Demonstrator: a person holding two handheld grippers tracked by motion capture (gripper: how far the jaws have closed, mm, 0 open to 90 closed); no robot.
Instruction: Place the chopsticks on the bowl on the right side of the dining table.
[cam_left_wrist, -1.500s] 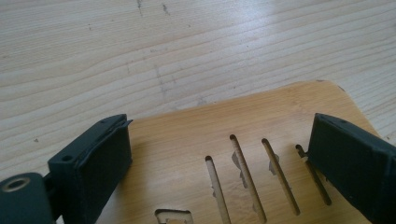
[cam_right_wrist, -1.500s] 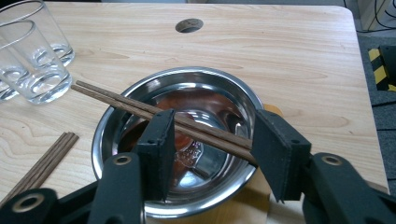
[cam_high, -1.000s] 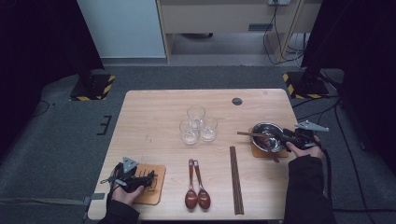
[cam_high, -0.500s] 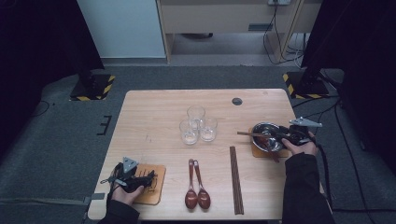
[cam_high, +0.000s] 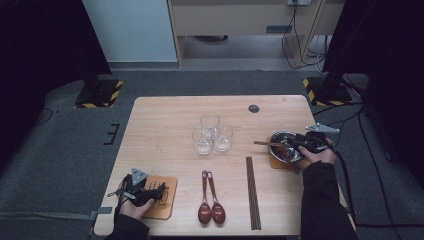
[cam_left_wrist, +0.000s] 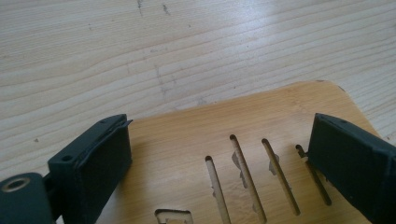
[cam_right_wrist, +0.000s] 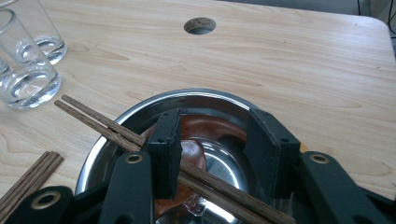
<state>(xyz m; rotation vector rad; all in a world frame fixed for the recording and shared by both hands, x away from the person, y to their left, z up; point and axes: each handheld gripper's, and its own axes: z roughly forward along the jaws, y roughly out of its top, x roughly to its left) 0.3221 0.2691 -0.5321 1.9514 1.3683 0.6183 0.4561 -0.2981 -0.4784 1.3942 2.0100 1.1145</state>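
A steel bowl (cam_right_wrist: 140, 121) sits on a small wooden coaster (cam_high: 276, 161) close to the right edge of the counter (cam_high: 165, 125). Inside the bowl lies a reddish-brown spoon (cam_right_wrist: 191, 154), its bowl end mirrored in the shiny metal. A pair of dark wooden chopsticks (cam_right_wrist: 102, 122) rests slanted across the bowl, the tips jutting out over the rim toward the glasses, the other ends passing between the jaws of the right gripper (cam_right_wrist: 219, 149). That gripper's jaws dip inside the bowl at about half width and have just been closing; the chopsticks lie against the inner face of the jaw at the left of the right gripper view, while the other jaw stands clear of them, so nothing is clamped.

Three clear tumblers (cam_high: 211, 133), all empty, cluster near the middle of the counter.

The left gripper (cam_high: 159, 192) lies over a slotted bamboo coaster (cam_left_wrist: 243, 154) at the near left corner, jaws spread wide with nothing between them but the coaster's surface.

Near the front edge, two brown wooden spoons (cam_high: 210, 202) lie side by side, bowls toward the person, and a second pair of chopsticks (cam_high: 252, 192) lies straight beside them to the right.

The counter is pale wood with a round cable hole (cam_high: 254, 108) near the far edge. It stands on grey carpet, with black stands on yellow-striped bases at either far side.
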